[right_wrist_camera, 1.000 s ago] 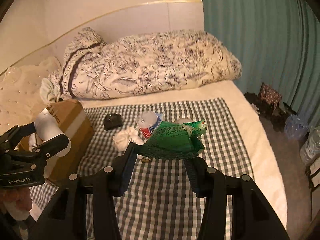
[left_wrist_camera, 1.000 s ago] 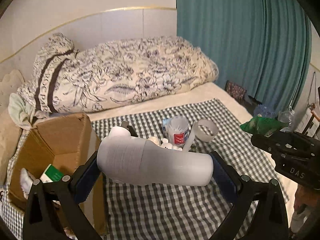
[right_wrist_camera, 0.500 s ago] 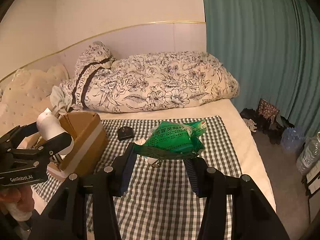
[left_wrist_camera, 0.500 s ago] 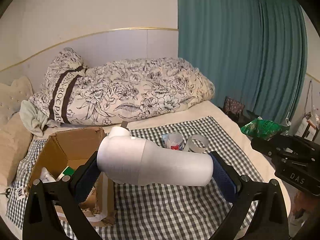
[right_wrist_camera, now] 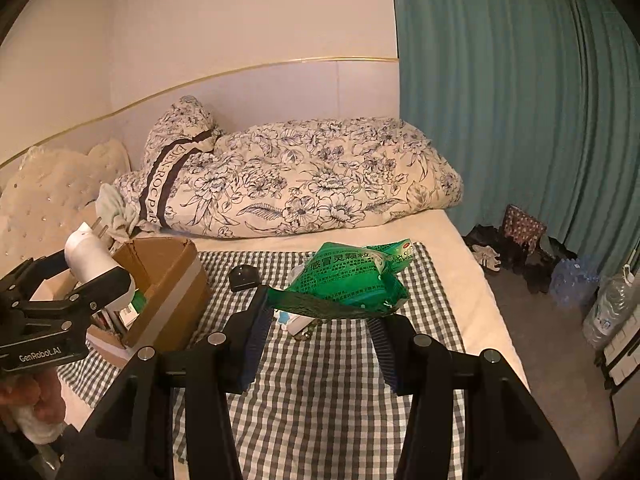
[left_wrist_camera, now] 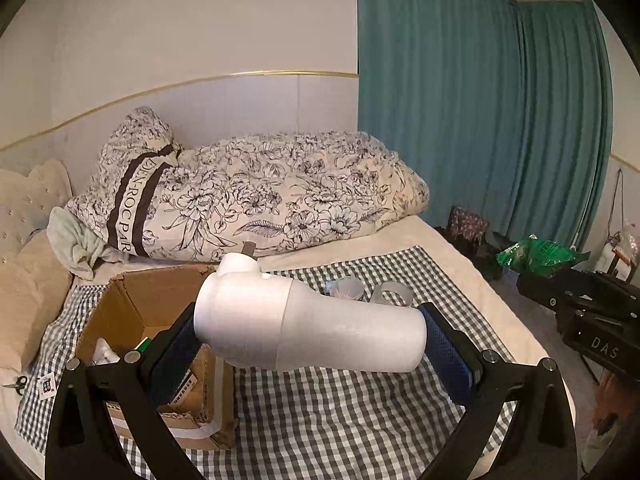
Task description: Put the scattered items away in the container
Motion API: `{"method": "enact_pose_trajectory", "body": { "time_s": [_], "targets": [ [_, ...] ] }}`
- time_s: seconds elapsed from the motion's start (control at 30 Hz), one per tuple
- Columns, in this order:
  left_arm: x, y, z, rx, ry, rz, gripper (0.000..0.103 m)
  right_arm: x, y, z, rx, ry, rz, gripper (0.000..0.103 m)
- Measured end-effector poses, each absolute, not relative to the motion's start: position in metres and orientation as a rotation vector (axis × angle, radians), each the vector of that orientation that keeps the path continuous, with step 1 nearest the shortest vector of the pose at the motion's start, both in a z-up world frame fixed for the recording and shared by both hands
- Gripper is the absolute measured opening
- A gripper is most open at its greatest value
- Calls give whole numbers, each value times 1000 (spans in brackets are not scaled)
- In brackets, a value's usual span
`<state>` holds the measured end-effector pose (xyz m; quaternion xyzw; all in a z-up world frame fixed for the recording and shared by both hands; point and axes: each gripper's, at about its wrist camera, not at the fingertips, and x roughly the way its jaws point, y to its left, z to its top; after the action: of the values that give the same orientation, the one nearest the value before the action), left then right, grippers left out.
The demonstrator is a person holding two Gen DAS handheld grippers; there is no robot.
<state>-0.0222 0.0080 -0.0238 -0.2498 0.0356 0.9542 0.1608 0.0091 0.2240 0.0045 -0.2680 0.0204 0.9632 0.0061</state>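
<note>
While the left claw [left_wrist_camera: 310, 332] pinches the white bottle [left_wrist_camera: 312, 328] crosswise, nearer the cardboard box [left_wrist_camera: 132, 308], the right claw [right_wrist_camera: 320, 312] pinches the green packet [right_wrist_camera: 352, 280] farther away.

occluded: cup [left_wrist_camera: 347, 289], tape roll [left_wrist_camera: 394, 293] lower halves | by: white bottle [left_wrist_camera: 308, 326]
</note>
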Motion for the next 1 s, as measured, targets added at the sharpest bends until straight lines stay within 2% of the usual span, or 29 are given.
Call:
{"method": "enact_pose_trajectory", "body": {
  "time_s": [1.0],
  "targets": [
    [-49,-122,-13,-797,53,2937,103,-48,91,14,-865,-41,3212,47]
  ]
}}
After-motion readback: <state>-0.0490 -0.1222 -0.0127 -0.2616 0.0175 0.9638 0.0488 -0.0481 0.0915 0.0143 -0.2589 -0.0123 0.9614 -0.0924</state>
